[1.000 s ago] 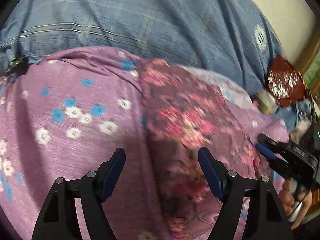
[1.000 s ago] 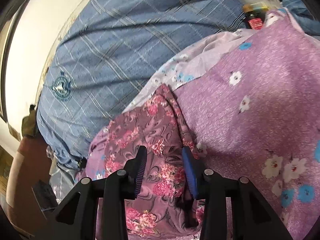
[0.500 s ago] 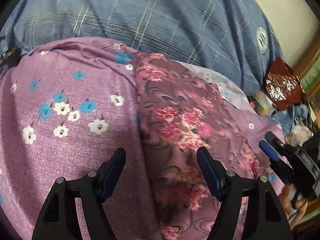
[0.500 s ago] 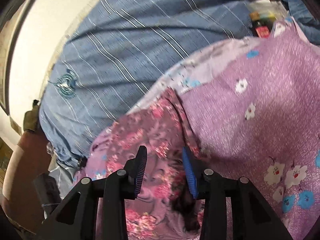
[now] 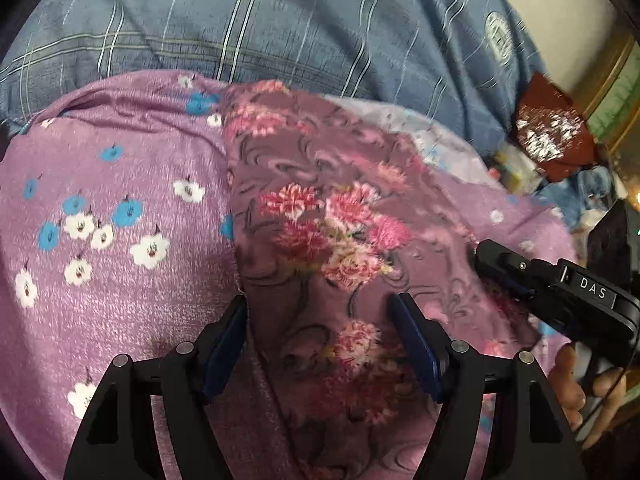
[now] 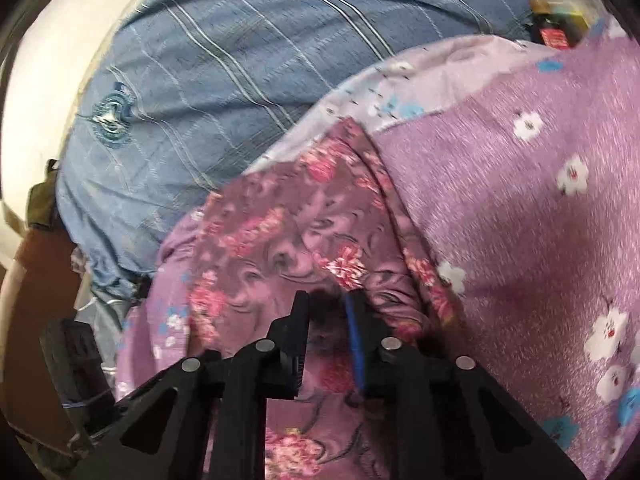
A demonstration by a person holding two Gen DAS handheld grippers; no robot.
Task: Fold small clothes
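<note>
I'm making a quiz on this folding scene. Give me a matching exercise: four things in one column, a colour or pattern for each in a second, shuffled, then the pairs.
Things:
1. small garment
2. cloth beneath it
3. bedcover
4. packet

Descriptions:
A. blue with pale check lines
B. dark red, shiny
C. mauve with pink-red flower clusters
D. purple with white and blue blossoms

Pairs: 1-C, 2-D, 3-A, 4-B
</note>
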